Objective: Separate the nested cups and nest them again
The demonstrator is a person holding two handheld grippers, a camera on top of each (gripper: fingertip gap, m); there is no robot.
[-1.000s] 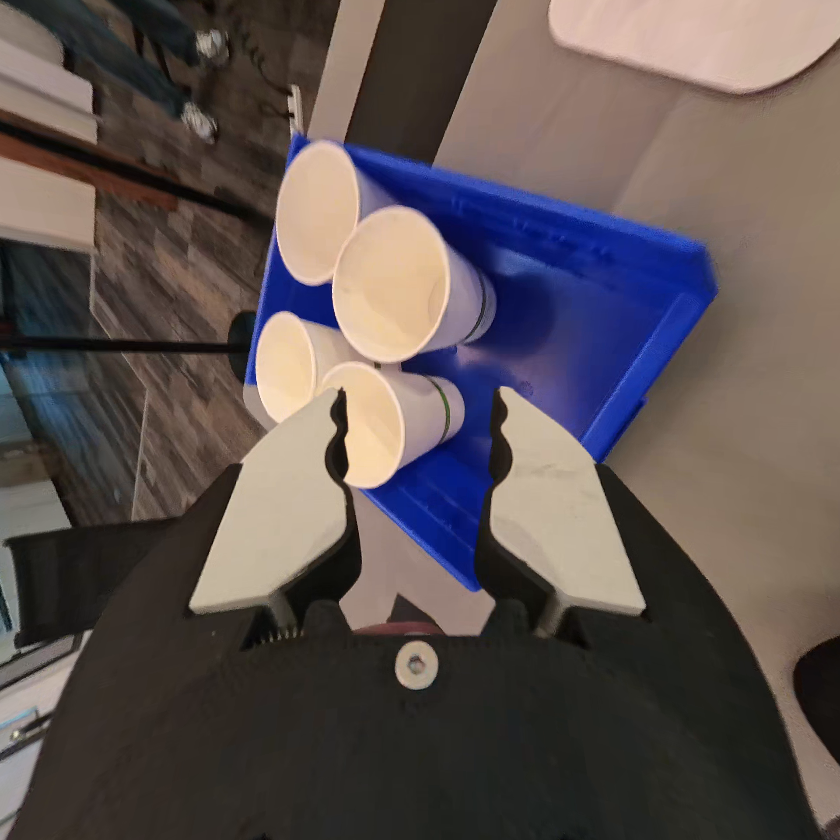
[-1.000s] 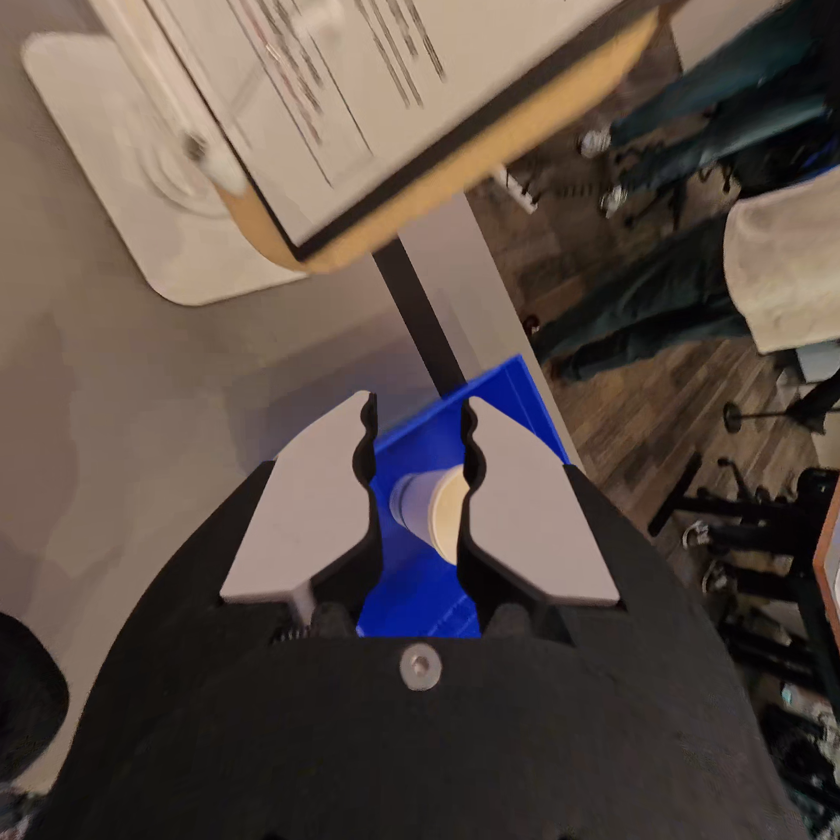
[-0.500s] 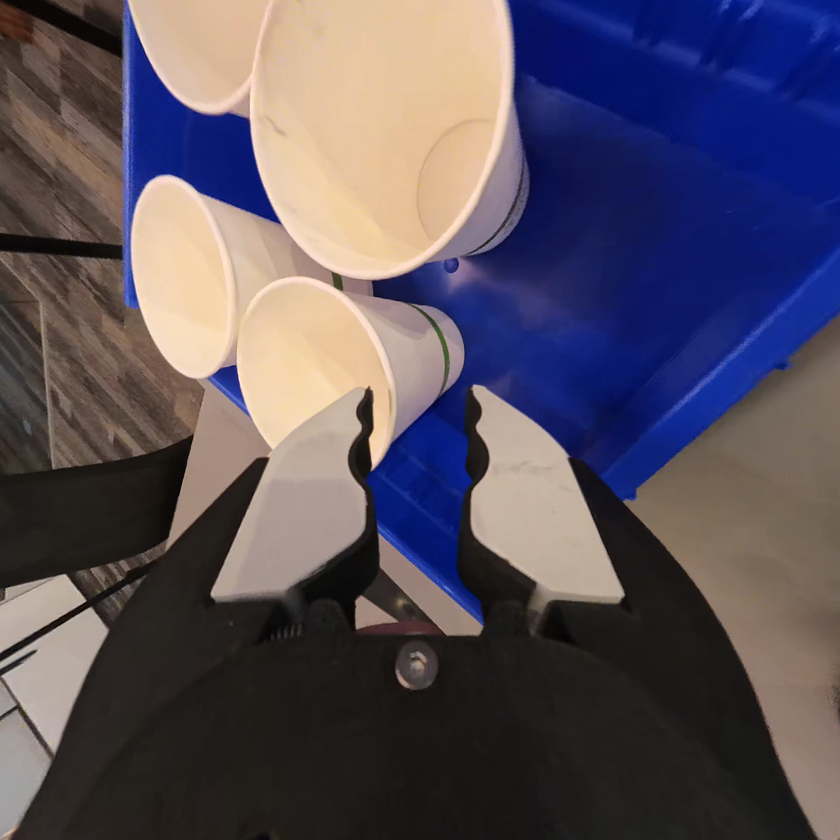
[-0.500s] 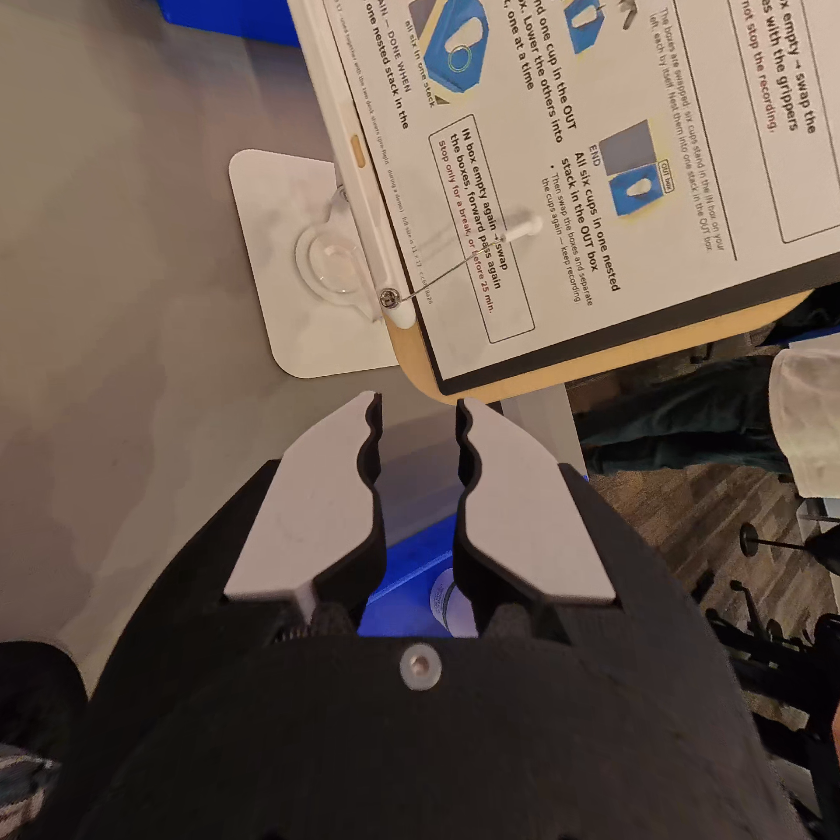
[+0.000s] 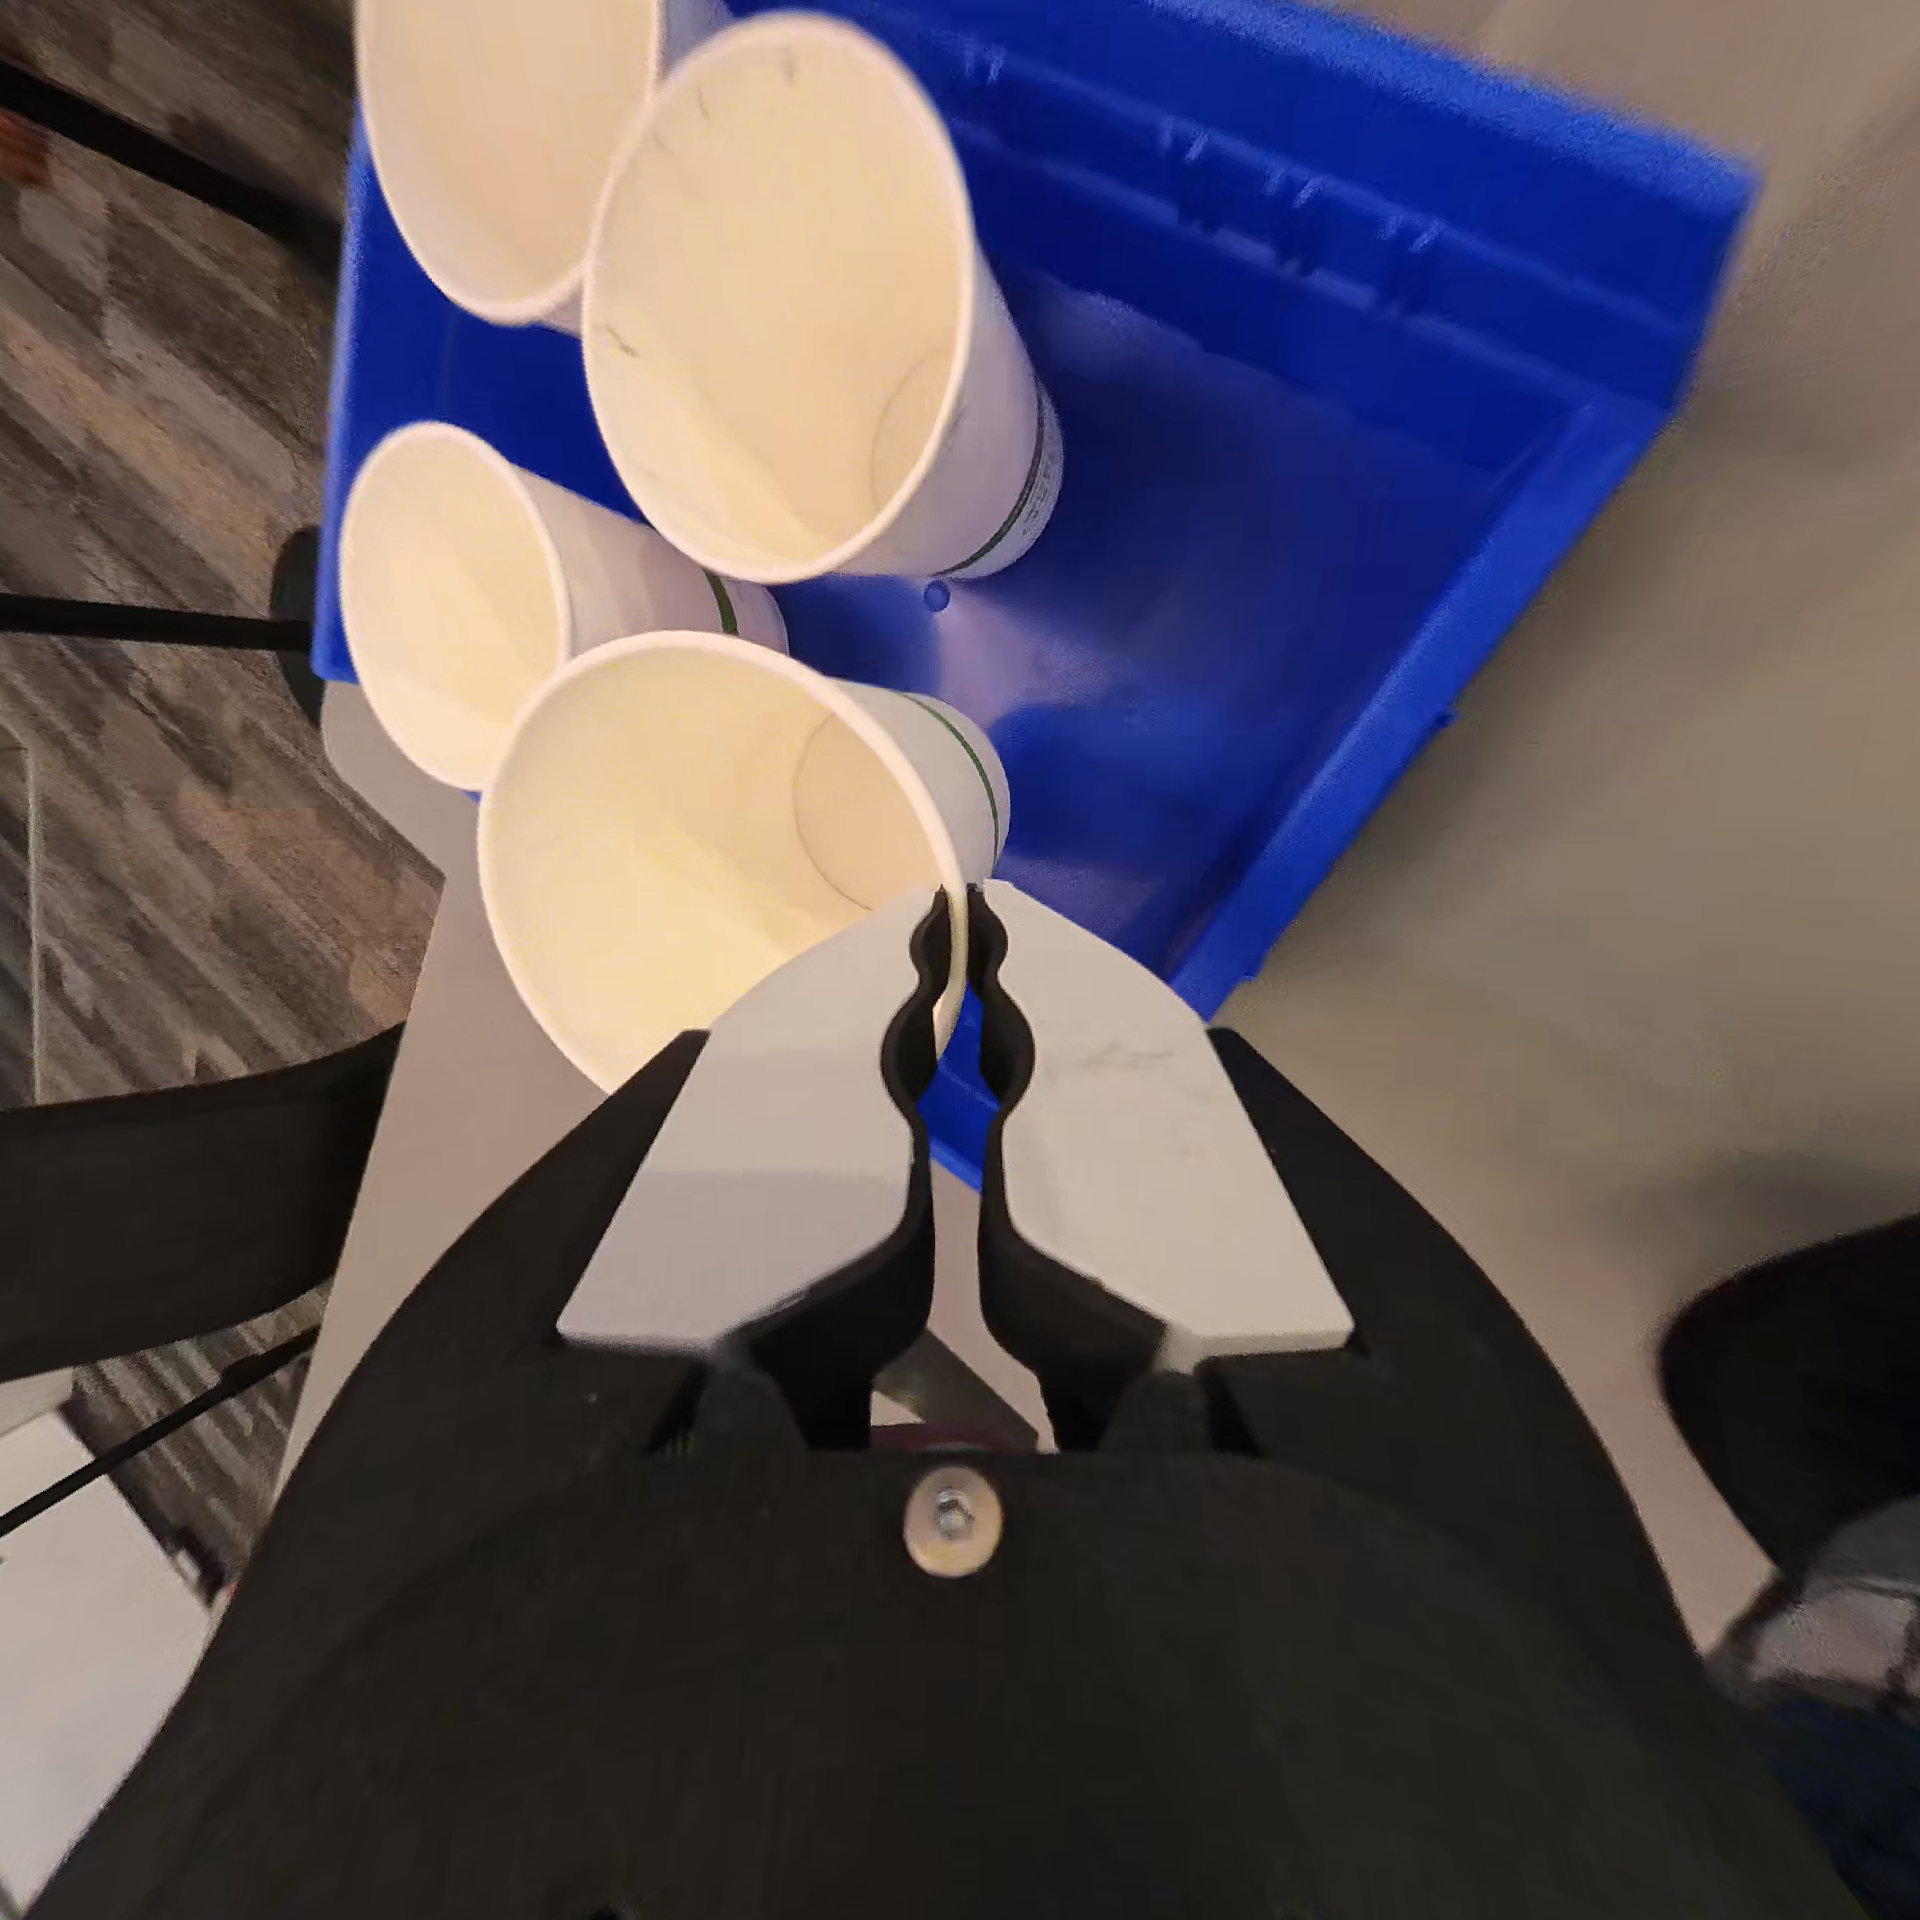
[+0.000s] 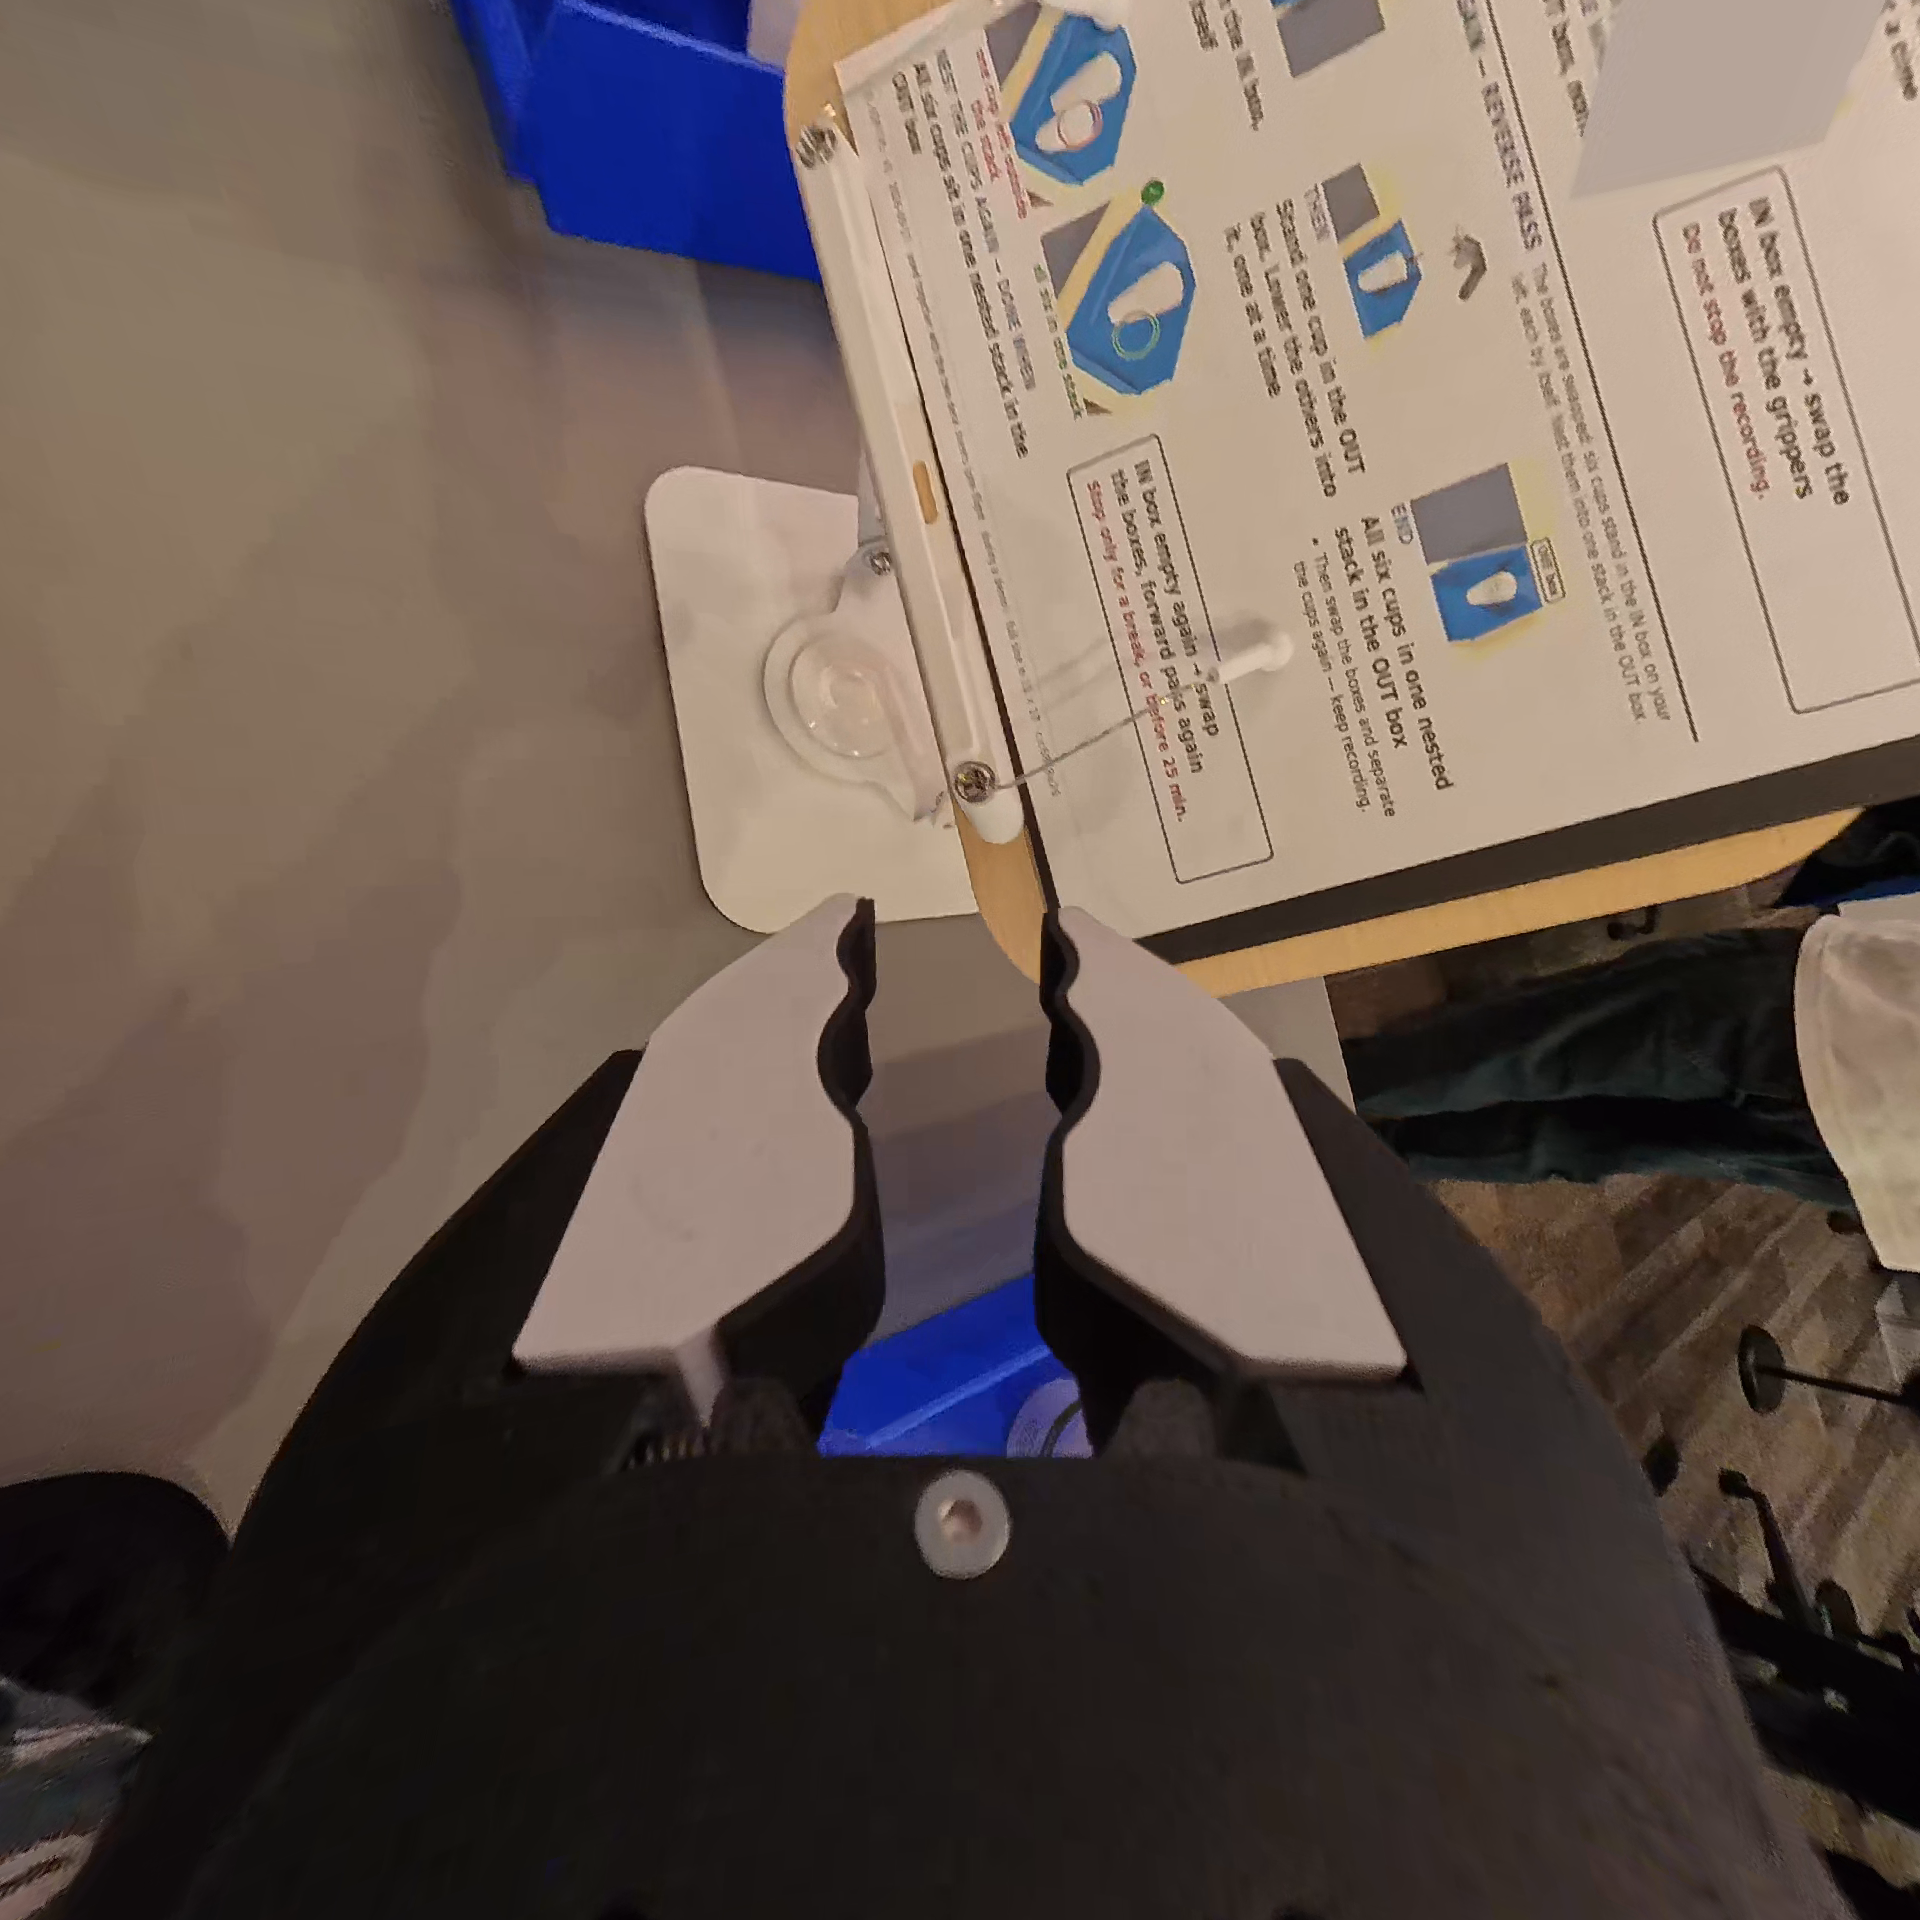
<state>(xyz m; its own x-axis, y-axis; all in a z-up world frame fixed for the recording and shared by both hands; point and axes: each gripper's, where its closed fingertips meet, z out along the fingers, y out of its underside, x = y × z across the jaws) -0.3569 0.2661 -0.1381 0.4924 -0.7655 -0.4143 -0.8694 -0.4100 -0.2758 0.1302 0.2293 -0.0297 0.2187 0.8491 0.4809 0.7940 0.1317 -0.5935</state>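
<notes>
In the left wrist view several white paper cups stand in a blue bin (image 5: 1351, 582). My left gripper (image 5: 958, 904) is shut on the rim of the nearest cup (image 5: 707, 831), one pad inside the wall and one outside. That cup looks tilted at the bin's near corner. Three other cups stand behind it: one (image 5: 447, 592) to the left, a large near one (image 5: 790, 343) and one (image 5: 499, 145) at the top. My right gripper (image 6: 956, 925) is open and empty above the grey table (image 6: 312, 623). A bit of a blue bin (image 6: 935, 1382) and a cup show low between its fingers.
A board with a printed instruction sheet (image 6: 1351, 416) stands on a white base (image 6: 769, 675) just ahead of the right gripper. Another blue bin (image 6: 644, 135) sits at the far left of that view. The table edge and floor (image 5: 156, 831) lie left of the cups. About 50 cm separates my left fingertips from my right.
My left gripper moved in on the nearest cup and its jaws closed on the rim. My right gripper rose away from the bin and cup toward the instruction board, still open.
</notes>
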